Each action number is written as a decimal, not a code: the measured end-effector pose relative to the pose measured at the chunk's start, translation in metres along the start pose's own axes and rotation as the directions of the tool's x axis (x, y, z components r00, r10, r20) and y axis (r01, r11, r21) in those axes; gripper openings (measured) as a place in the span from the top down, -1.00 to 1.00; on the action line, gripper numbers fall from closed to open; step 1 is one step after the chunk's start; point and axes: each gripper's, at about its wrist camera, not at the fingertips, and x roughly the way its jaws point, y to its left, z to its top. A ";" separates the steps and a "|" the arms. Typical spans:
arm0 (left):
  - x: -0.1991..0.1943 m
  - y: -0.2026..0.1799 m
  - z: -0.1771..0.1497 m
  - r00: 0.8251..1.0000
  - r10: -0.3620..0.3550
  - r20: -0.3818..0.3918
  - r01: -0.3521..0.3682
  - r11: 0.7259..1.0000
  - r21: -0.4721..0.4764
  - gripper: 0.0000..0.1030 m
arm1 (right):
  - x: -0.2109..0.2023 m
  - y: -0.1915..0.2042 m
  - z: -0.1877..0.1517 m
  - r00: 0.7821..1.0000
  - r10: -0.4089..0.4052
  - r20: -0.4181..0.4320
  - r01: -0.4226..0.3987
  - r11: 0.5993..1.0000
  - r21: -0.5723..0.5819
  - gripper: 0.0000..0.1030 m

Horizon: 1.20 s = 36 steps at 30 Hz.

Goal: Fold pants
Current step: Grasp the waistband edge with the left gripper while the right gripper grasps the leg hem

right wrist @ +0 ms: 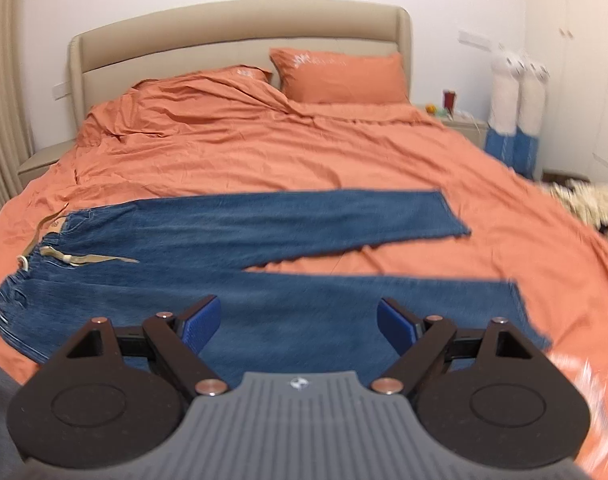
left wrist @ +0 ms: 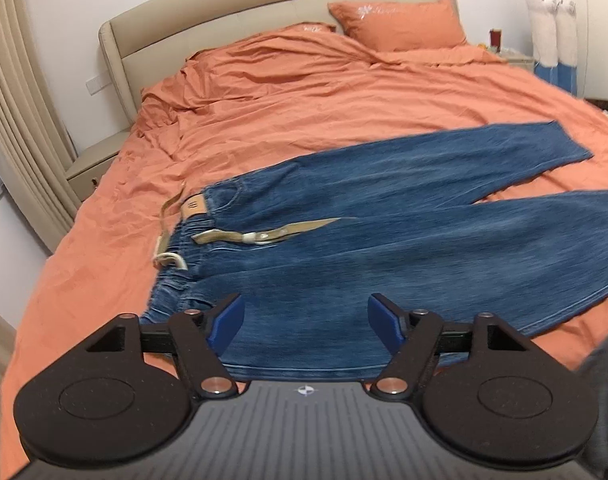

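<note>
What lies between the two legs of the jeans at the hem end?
Only bare orange bedsheet, a wedge between the far leg and near leg of the blue denim jeans, clearest in the right wrist view.

Blue jeans (left wrist: 384, 240) flat, unfolded (legs splayed)

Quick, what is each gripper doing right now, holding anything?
Left gripper: open, holding nothing, above the jeans.
Right gripper: open, holding nothing, above the jeans.

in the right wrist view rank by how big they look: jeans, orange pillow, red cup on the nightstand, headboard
1. jeans, though nearness to the camera inflates them
2. headboard
3. orange pillow
4. red cup, tiny and far off
</note>
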 end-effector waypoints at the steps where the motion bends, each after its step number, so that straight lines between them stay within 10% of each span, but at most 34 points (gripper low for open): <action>1: 0.005 0.004 0.001 1.000 0.006 -0.004 -0.006 1.000 0.010 -0.55 | 0.005 -0.008 0.003 1.000 -0.009 -0.007 0.009 1.000 -0.014 -0.58; 7: 0.042 0.030 0.012 0.998 0.015 -0.057 -0.010 0.996 0.085 -0.35 | 0.046 -0.053 0.008 0.996 -0.024 -0.083 0.017 0.995 -0.094 -0.56; 13: 0.096 0.052 0.016 0.980 0.001 -0.199 0.054 0.961 0.270 -0.22 | 0.099 -0.099 -0.008 0.979 -0.051 -0.195 0.023 0.990 -0.141 0.13; 20: 0.151 0.078 -0.002 0.890 -0.087 -0.448 0.310 0.834 0.456 -0.20 | 0.147 -0.157 -0.038 0.919 -0.125 -0.374 0.074 0.986 -0.149 0.99; 27: 0.177 0.079 -0.032 0.786 -0.016 -0.618 0.471 0.663 0.582 -0.26 | 0.144 -0.188 -0.065 0.910 -0.098 -0.403 0.045 0.989 -0.137 1.00; 31: 0.188 0.070 -0.042 0.790 0.008 -0.614 0.462 0.650 0.603 -0.37 | 0.141 -0.191 -0.078 0.893 -0.112 -0.436 0.021 0.978 -0.207 0.92; 36: 0.204 0.051 -0.057 0.798 0.070 -0.599 0.410 0.666 0.623 -0.41 | 0.139 -0.192 -0.084 0.884 -0.141 -0.445 0.020 0.964 -0.266 0.32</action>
